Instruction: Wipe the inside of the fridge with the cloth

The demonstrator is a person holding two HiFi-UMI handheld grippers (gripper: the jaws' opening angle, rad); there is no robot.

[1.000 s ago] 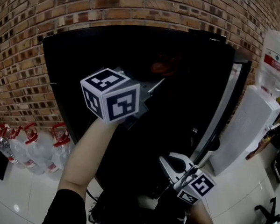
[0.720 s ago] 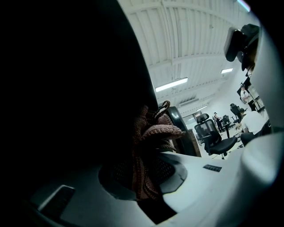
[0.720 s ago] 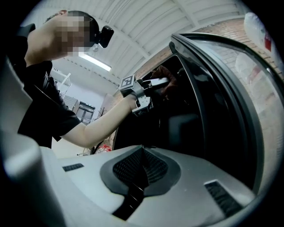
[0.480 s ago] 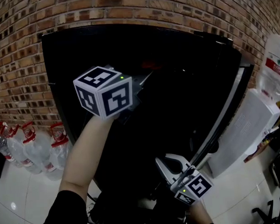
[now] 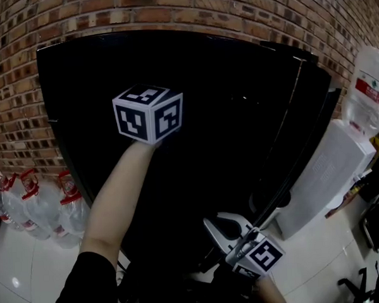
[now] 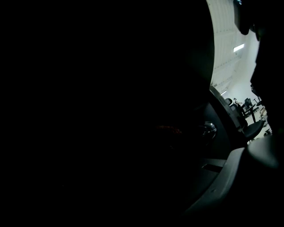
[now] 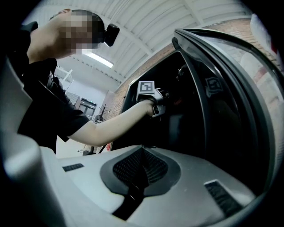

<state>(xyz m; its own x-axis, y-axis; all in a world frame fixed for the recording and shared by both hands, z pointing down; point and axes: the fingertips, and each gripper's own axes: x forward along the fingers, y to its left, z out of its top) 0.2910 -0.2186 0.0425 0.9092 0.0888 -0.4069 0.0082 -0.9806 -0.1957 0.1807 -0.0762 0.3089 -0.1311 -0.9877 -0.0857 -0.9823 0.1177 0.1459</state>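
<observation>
Currently right gripper (image 7: 142, 153) sits low and level, just beside the bottom edge of the open door (image 5: 311, 119). Its jaws are fully together with nothing between them. Left gripper (image 7: 159, 106) is up on an outstretched arm (image 5: 113, 209), nose inside the black fridge (image 5: 236, 69). Its own view is nearly all dark; jaws read as closed. Can't confirm the cloth: only a dim reddish patch (image 6: 169, 130) shows just ahead of those jaws inside the fridge, and whether it's pinched I can't tell. Right of the fridge stands a white water dispenser (image 5: 330, 172) with a bottle (image 5: 367, 88) on top. Left of it, water jugs (image 5: 46, 206) stand on the floor. Brick wall (image 5: 169, 9) behind.
</observation>
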